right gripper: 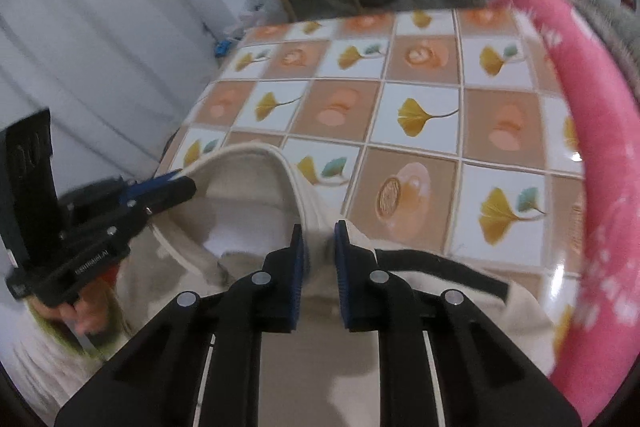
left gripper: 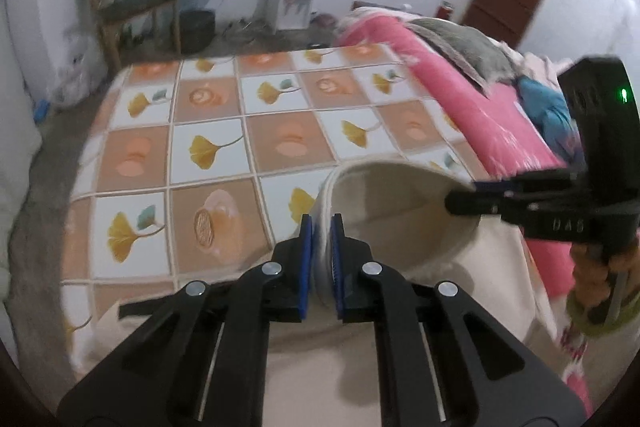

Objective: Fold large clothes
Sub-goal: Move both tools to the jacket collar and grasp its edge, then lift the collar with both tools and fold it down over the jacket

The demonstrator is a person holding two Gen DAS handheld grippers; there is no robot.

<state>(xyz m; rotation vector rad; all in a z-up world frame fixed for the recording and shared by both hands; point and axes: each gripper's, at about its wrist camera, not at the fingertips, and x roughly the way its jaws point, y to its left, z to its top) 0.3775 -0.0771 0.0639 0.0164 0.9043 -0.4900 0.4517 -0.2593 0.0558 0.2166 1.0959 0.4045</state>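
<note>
While both jaws clamp its collar, the cream garment (left gripper: pixel 400 327) (neckline raised) sags.

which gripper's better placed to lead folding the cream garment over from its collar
Left, marginally. The left gripper and right gripper both pinch the cream garment at its collar, but the pink quilt crowds the right side, while open tablecloth lies leftward.

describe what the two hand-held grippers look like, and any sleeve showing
Both are black plastic. The left hand-held gripper and right hand-held gripper have blue ribbed pads and silver pivot bolts. A green light glows on the right one's body. A yellow-green sleeve cuff shows.
</note>
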